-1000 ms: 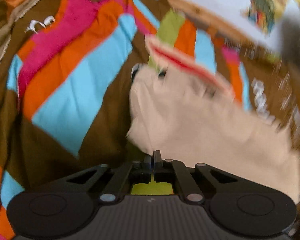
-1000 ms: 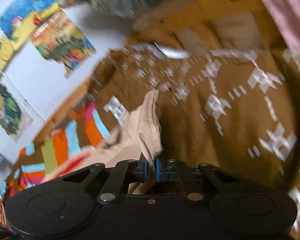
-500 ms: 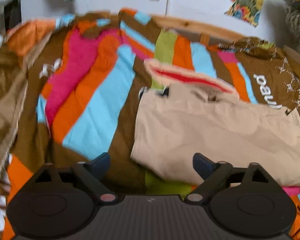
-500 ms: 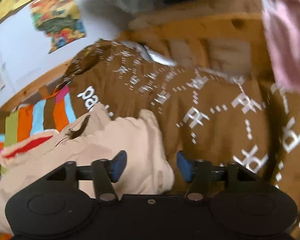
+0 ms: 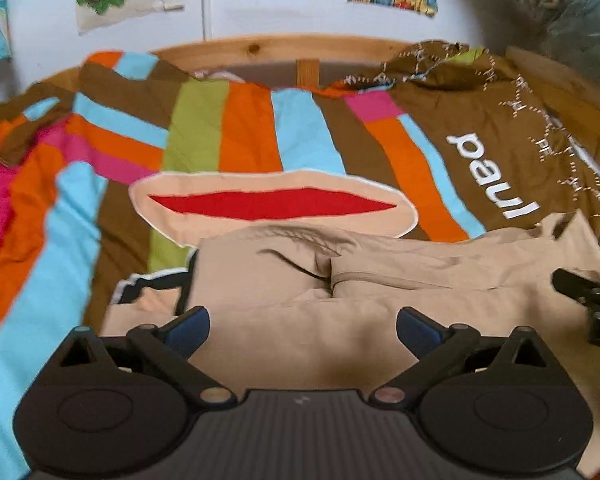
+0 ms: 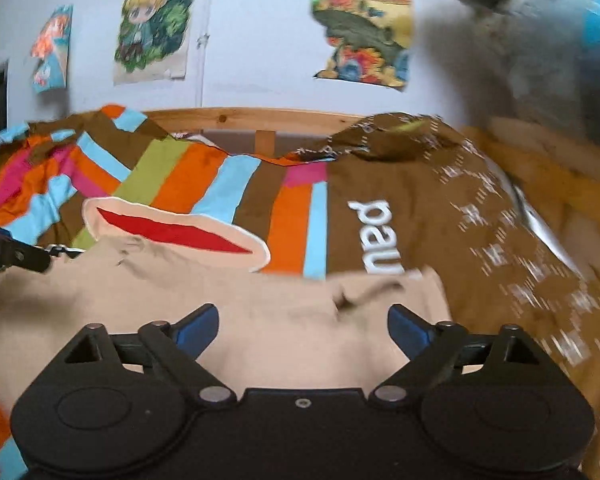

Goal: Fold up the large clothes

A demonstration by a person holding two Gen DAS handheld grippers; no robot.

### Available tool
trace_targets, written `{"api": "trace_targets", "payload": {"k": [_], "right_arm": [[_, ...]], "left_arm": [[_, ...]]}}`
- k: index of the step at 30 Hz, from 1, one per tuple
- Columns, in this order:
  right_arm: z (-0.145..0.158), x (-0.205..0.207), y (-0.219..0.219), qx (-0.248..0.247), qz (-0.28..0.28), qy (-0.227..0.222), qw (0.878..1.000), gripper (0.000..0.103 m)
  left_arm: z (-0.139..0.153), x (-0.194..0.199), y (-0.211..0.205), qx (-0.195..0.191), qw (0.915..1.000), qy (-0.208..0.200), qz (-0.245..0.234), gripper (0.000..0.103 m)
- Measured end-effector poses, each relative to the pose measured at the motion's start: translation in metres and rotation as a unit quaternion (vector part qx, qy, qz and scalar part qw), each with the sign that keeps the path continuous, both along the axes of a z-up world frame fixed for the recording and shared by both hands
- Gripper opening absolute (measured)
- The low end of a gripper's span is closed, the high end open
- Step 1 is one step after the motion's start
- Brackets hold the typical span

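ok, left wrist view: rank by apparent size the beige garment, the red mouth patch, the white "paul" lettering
1. beige garment, though it lies nearest the camera, which inflates it
2. red mouth patch
3. white "paul" lettering

The near part of the beige garment [image 5: 380, 320] is hidden behind the left gripper [image 5: 303, 326] body, and its right end is cut off by the picture's edge. In the right wrist view the garment's folds are smeared by blur. Only part of the white lettering [image 6: 374, 236] on the striped bedcover [image 6: 204, 184] is shown, its end being covered by cloth. The grey mass [image 6: 540, 40] at upper right is too blurred to be identified.
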State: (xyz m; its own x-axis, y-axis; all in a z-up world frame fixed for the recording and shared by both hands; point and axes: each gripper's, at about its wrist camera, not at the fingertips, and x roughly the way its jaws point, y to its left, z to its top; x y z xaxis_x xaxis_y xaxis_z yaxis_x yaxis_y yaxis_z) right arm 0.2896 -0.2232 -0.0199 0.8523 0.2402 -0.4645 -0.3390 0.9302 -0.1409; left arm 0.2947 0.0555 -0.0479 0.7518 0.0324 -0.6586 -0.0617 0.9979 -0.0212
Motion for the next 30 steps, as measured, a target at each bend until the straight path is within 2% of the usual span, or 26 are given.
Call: {"api": "trace_targets", "payload": {"k": [3, 5, 6, 7, 9, 11, 14, 16, 20, 22, 24, 26, 30], "right_arm": [[-0.019, 0.033, 0.019, -0.045, -0.005, 0.022, 0.999, 0.093], [-0.037, 0.04, 0.023, -0.07, -0.007, 0.045, 0.996, 0.093], [-0.046, 0.039, 0.024, -0.075, -0.008, 0.051, 0.996, 0.097], [-0.054, 0.034, 0.022, -0.074, -0.01, 0.046, 0.996, 0.1], [-0.067, 0.022, 0.022, -0.075, -0.019, 0.02, 0.997, 0.101], [-0.079, 0.014, 0.026, -0.089, -0.022, -0.008, 0.996, 0.101], [-0.077, 0.016, 0.024, -0.081, -0.021, 0.001, 0.997, 0.101], [-0.062, 0.009, 0.014, -0.066, -0.017, 0.011, 0.998, 0.097], [-0.027, -0.034, -0.01, -0.051, -0.022, 0.006, 0.998, 0.102], [-0.019, -0.056, -0.018, -0.066, -0.038, 0.019, 0.997, 0.102], [-0.019, -0.076, -0.025, -0.088, -0.055, 0.025, 0.994, 0.102], [-0.023, -0.086, -0.034, -0.093, -0.078, 0.028, 0.992, 0.102], [-0.049, -0.072, -0.045, -0.085, -0.102, 0.083, 0.988, 0.102]], "left_arm": [[-0.034, 0.012, 0.002, -0.019, 0.9991, 0.037, 0.005, 0.102], [-0.048, 0.006, 0.003, -0.019, 0.9993, 0.032, 0.002, 0.103], [-0.054, 0.001, 0.001, -0.01, 0.9997, 0.022, -0.001, 0.103], [-0.057, -0.002, -0.002, 0.001, 0.9999, 0.013, -0.004, 0.103], [-0.064, -0.006, -0.008, 0.02, 0.9998, 0.001, -0.005, 0.103], [-0.065, -0.007, -0.009, 0.024, 0.9997, -0.001, -0.004, 0.103], [-0.054, -0.015, -0.009, 0.028, 0.9996, 0.0, 0.006, 0.102], [-0.041, -0.028, -0.007, 0.031, 0.9992, 0.001, 0.026, 0.102], [-0.027, -0.077, -0.002, -0.013, 0.9993, -0.021, 0.029, 0.102], [-0.028, -0.098, -0.004, -0.022, 0.999, -0.025, 0.031, 0.102], [-0.035, -0.108, -0.008, -0.021, 0.9992, -0.017, 0.029, 0.102], [-0.045, -0.112, -0.013, -0.002, 0.9996, -0.013, 0.023, 0.102], [-0.053, -0.108, -0.018, 0.016, 0.9997, -0.01, 0.013, 0.103]]}}
